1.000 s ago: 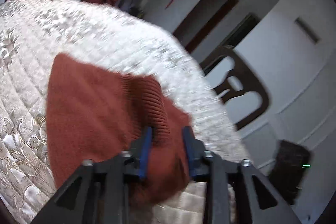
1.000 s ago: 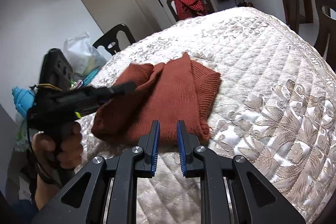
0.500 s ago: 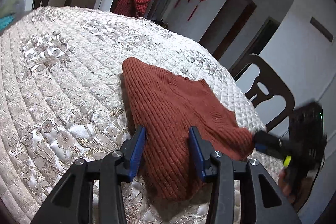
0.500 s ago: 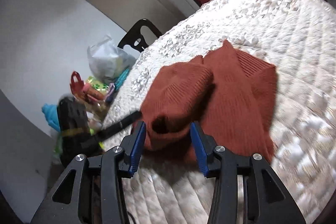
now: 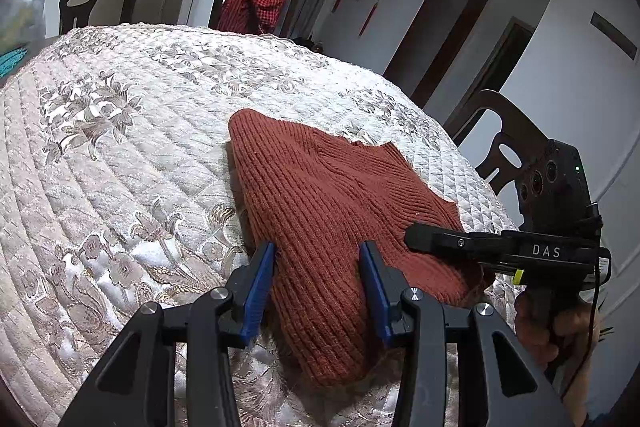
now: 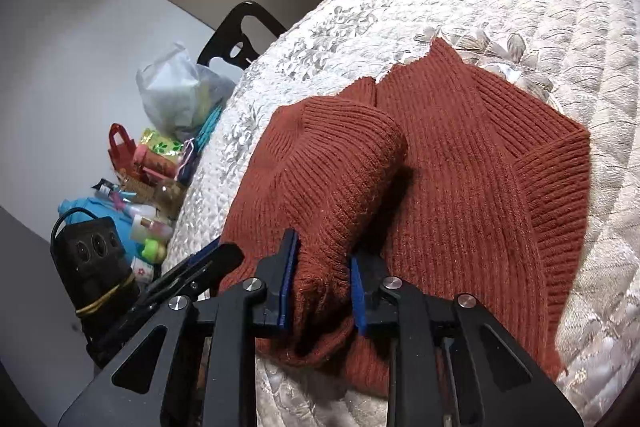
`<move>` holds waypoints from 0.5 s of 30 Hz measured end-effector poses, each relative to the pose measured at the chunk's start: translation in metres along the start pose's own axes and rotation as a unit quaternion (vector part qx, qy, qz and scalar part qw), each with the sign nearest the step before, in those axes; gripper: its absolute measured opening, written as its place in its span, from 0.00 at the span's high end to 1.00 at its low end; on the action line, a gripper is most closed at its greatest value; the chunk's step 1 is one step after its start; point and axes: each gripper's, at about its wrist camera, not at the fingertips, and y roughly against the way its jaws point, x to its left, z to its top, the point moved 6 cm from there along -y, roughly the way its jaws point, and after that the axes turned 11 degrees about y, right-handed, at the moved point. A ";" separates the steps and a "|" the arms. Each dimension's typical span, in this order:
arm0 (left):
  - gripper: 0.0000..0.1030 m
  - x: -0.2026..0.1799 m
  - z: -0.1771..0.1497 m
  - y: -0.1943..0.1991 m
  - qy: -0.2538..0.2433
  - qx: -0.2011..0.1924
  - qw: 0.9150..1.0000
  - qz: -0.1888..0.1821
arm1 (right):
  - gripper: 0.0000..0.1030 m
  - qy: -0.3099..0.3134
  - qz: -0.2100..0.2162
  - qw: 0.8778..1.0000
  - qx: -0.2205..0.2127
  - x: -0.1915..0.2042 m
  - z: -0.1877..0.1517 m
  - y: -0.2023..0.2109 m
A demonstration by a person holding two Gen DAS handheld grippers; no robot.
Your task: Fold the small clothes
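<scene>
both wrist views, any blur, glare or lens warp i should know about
Left wrist view: sharp, strong fisheye bending the doorways and the quilted table cover, black corners, soft sheen on the cover. Right wrist view: also sharp, the rust knit sweater crisp, the cover blown out bright at top right, with a dark shadow under the raised fold.

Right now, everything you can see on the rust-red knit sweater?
The rust-red ribbed-knit sweater lies partly folded on the white quilted floral tablecloth, near its front edge. One side is doubled over into a thick rolled fold; the flat part shows a band ribbed crosswise. The right gripper is closing its jaws on that rolled fold, wool bunched between them. The left gripper straddles the sweater's near end, jaws apart, wool between them.
</scene>
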 end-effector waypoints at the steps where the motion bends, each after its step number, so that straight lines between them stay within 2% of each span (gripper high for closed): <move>1: 0.56 -0.003 0.001 0.001 -0.002 -0.001 1.000 -0.002 | 0.80 0.004 0.000 1.000 -0.003 -0.001 0.001 0.003; 4: 0.56 -0.017 0.007 0.008 -0.017 -0.009 1.000 -0.015 | 0.82 0.017 0.001 0.999 -0.028 -0.003 0.007 0.025; 8: 0.56 -0.036 0.007 0.008 -0.042 -0.011 0.999 -0.024 | 0.82 0.017 -0.025 0.998 -0.057 -0.021 0.011 0.055; 12: 0.56 -0.045 -0.005 -0.009 -0.062 0.010 0.998 -0.016 | 0.82 0.008 -0.044 0.997 -0.058 -0.040 0.002 0.060; 15: 0.56 -0.044 -0.012 -0.013 -0.079 0.007 0.997 0.001 | 0.82 -0.002 -0.050 0.997 -0.052 -0.051 -0.007 0.053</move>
